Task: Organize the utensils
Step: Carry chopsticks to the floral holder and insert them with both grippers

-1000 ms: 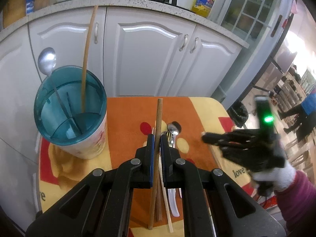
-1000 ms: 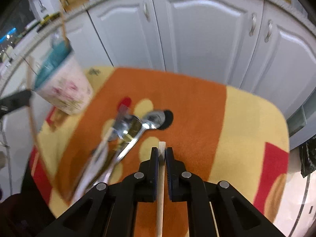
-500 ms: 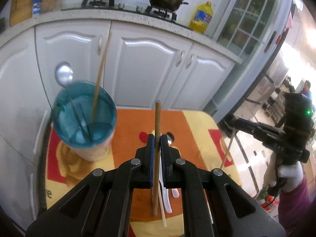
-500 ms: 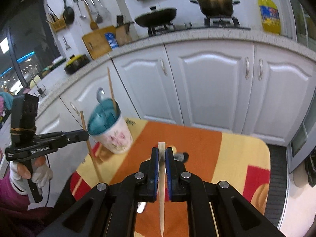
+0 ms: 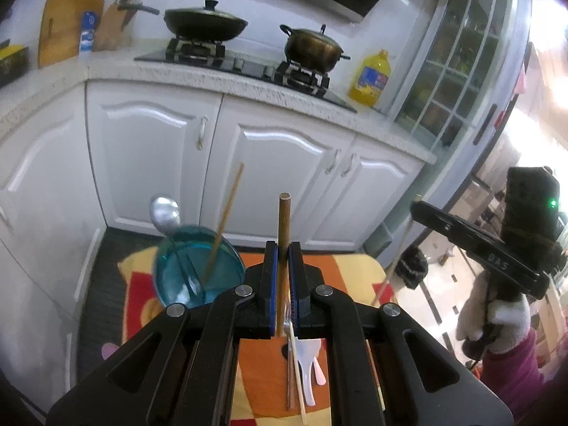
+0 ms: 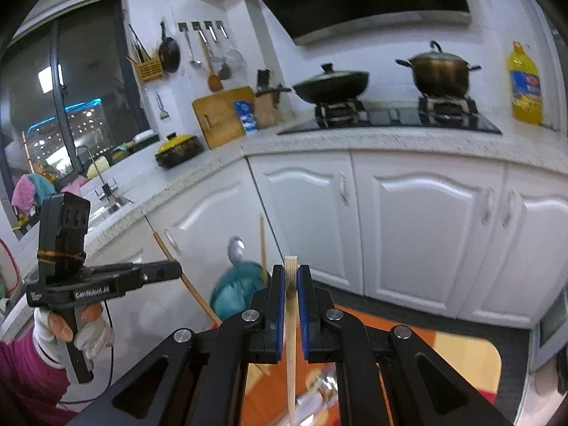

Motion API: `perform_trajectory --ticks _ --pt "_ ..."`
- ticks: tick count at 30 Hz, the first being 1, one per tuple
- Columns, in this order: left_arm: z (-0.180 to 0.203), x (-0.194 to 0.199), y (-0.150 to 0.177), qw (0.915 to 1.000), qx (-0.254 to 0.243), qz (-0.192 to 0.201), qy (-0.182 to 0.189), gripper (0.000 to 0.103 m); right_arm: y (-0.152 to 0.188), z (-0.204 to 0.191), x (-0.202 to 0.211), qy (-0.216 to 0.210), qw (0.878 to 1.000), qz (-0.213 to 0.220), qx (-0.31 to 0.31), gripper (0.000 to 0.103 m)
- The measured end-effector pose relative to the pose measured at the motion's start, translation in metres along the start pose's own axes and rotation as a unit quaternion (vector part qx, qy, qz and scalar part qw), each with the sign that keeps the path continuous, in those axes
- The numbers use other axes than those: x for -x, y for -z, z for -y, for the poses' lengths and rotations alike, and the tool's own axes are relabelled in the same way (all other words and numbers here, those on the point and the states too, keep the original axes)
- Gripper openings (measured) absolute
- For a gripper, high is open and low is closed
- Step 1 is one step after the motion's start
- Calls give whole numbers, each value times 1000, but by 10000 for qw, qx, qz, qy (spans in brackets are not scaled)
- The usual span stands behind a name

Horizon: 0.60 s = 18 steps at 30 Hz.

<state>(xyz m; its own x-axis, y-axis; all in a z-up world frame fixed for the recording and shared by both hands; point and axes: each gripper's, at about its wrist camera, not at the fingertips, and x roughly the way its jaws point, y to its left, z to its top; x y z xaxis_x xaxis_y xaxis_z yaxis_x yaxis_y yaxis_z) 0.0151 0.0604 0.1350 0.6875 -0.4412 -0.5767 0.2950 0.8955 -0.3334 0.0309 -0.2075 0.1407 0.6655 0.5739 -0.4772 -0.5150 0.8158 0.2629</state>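
My left gripper [image 5: 283, 248] is shut on a dark brown chopstick [image 5: 284, 213] that stands upright, high above the table. A teal-rimmed cup [image 5: 184, 277] sits just left of it and lower, holding a metal spoon [image 5: 164, 211] and a tan chopstick [image 5: 227, 209]. My right gripper [image 6: 291, 270] is shut on a pale wooden chopstick [image 6: 290, 348] that points down. From the right wrist view, the left gripper [image 6: 177, 270] is at the left with its brown chopstick [image 6: 193, 293], and the cup [image 6: 236, 293] is beyond. A white spoon [image 5: 308, 355], a fork and thin sticks lie on the orange-and-yellow mat [image 5: 262, 365].
White cabinet doors [image 5: 284, 177] stand right behind the small table. Above them is a speckled counter [image 5: 213, 78] with a stove, a wok, a pot and a yellow oil bottle [image 5: 371, 78]. A gloved hand [image 5: 497, 323] holds the right gripper [image 5: 417, 209] to the right of the table.
Both grippers have risen well above the table, each still clamping its chopstick, and tilted up. The cup and mat have dropped low in both views and the counter has come into sight.
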Motion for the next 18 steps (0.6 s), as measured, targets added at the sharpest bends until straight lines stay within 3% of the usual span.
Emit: perform_trajectory --ticks 10,18 --pt "-32 30 -40 9973 -7 504 -539 4 -48 -41 -48 -112 9983 492 286 6" --pt "-61 8 -46 9914 -147 488 -1202 4 -56 -52 -113 -124 9984 476 268 6"
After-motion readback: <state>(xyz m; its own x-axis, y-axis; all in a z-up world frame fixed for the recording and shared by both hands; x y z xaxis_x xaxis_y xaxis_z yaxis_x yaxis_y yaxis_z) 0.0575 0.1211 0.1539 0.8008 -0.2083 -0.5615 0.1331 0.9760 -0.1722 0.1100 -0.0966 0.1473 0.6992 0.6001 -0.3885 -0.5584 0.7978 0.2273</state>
